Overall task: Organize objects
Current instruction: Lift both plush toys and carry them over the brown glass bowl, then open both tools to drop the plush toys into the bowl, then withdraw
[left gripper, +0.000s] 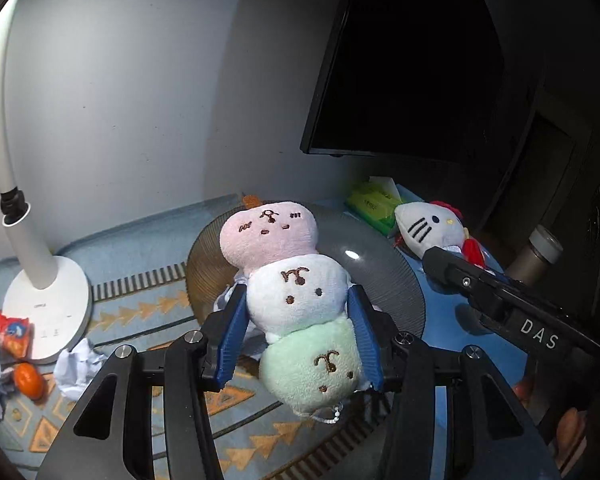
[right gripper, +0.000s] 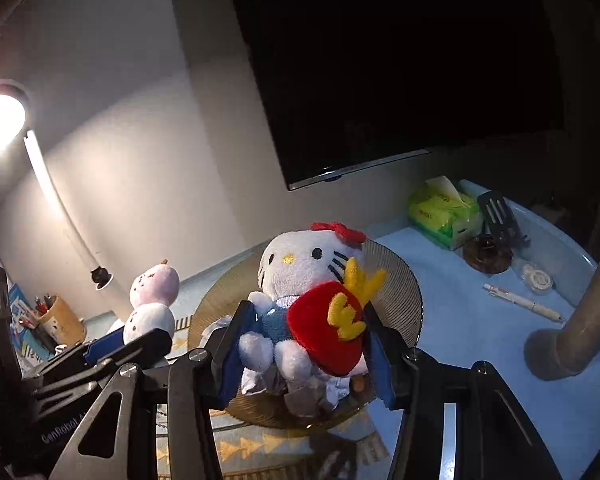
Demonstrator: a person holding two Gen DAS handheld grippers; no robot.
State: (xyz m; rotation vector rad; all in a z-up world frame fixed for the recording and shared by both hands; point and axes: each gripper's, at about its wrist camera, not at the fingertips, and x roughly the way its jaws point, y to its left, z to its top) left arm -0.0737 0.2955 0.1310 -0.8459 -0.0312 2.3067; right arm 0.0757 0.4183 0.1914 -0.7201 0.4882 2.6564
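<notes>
squeezing fuzzy three-ball plush in left tool, right tool clamping fleecy cat plush

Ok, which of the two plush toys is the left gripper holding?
The three-ball stacked plush, pink, white and green with stitched faces, sits clamped in the left gripper. The white cat plush with the red bow is in the right gripper.

Blue table: patterned mat, lamp base, glass plate, tissue pack, pen
</notes>
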